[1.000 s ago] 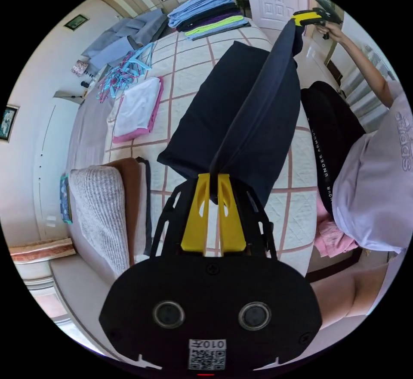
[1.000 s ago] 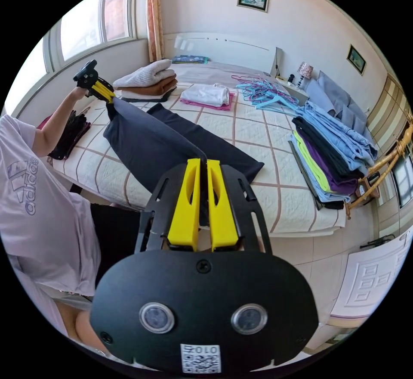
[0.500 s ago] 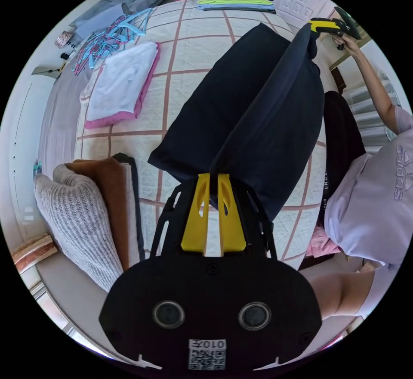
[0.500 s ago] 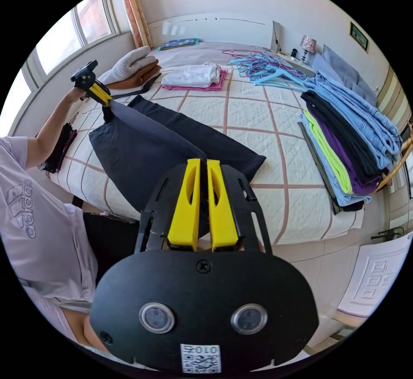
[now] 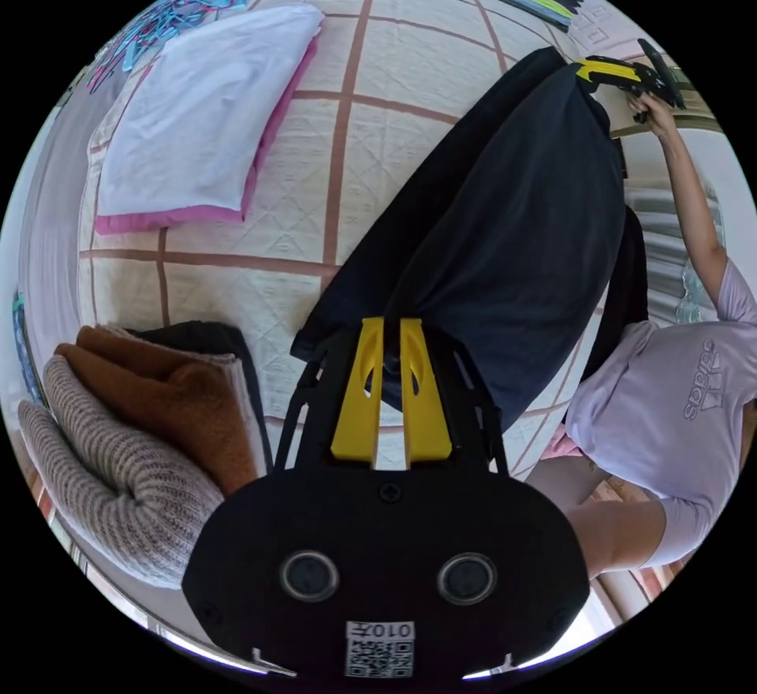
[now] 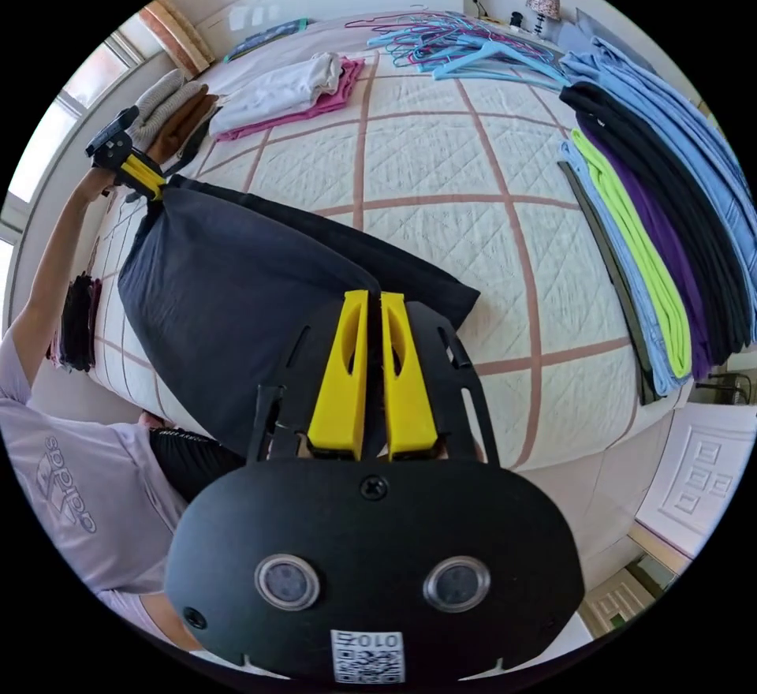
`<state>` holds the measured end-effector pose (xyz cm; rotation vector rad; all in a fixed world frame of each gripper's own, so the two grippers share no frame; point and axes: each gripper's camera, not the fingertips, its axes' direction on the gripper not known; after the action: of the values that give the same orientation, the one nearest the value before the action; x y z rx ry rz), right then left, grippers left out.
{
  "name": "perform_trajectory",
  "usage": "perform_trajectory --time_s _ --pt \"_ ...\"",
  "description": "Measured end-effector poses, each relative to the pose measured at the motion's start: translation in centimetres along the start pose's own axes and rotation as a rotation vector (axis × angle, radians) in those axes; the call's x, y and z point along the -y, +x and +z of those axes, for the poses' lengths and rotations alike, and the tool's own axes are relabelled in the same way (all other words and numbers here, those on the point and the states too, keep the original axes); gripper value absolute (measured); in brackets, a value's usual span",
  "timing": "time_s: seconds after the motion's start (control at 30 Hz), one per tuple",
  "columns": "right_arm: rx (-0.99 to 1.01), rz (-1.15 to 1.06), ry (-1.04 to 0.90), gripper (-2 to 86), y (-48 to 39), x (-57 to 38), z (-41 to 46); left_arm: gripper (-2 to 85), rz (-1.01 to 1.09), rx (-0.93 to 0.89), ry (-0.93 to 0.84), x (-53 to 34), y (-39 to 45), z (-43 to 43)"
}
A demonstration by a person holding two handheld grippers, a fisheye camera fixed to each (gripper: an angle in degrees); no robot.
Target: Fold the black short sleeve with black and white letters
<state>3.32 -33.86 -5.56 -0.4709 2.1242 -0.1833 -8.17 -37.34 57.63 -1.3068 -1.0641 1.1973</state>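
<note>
The black short sleeve shirt (image 5: pixel 505 252) hangs stretched between both grippers over the near edge of the quilted bed (image 5: pixel 394 55), its far part resting on the quilt. My left gripper (image 5: pixel 392 323) is shut on one corner of it. My right gripper (image 6: pixel 368 296) is shut on the opposite corner of the shirt (image 6: pixel 229 292). The right gripper (image 5: pixel 601 71) appears at the upper right of the left gripper view, and the left gripper (image 6: pixel 146 176) at the upper left of the right gripper view. No letters show on the visible side.
A folded white and pink garment (image 5: pixel 205 118) and a stack of knit and brown folded clothes (image 5: pixel 142 442) lie on the bed. A row of folded clothes (image 6: pixel 662 197) lines the bed's far side, with hangers (image 6: pixel 465 47) beyond. The person (image 5: pixel 670 410) stands beside the bed.
Both grippers have moved forward over the bed and lower, carrying the held edge of the shirt across its lower part. Both stay shut on the shirt.
</note>
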Motion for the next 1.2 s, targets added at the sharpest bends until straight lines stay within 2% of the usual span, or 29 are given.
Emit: perform_trajectory --time_s 0.1,0.17,0.23,0.43,0.57,0.77,0.93,1.2 --pt "0.017 0.024 -0.004 3.2 0.3 1.1 1.3 2.5 -0.037 -0.066 0.088 -1.2 -2.1 0.3" --pt "0.034 0.04 0.004 3.4 0.5 1.4 2.1 2.3 -0.139 -0.087 0.188 -3.4 -4.1 0.1" --pt "0.059 0.056 0.039 3.8 0.7 1.3 2.6 2.0 -0.252 -0.013 0.279 -5.8 -4.7 -0.5" --pt "0.041 0.132 0.311 6.4 -0.2 -2.6 0.8 2.8 -0.413 0.235 0.465 -13.8 0.4 0.1" --pt "0.065 0.206 0.517 5.2 -0.5 -7.4 -2.1 3.9 -0.489 0.149 0.54 -18.1 1.3 4.3" --pt "-0.002 0.237 0.597 4.9 -6.0 -11.6 -1.1 4.4 -0.618 0.183 0.758 -19.9 3.8 7.9" --pt "-0.115 0.316 0.551 6.6 -9.9 -11.4 2.7 3.6 -0.698 0.18 0.714 -19.0 4.2 9.8" --pt "0.006 0.359 0.421 6.8 -8.4 -5.0 5.7 0.7 -0.723 0.093 0.78 -20.9 4.4 10.9"
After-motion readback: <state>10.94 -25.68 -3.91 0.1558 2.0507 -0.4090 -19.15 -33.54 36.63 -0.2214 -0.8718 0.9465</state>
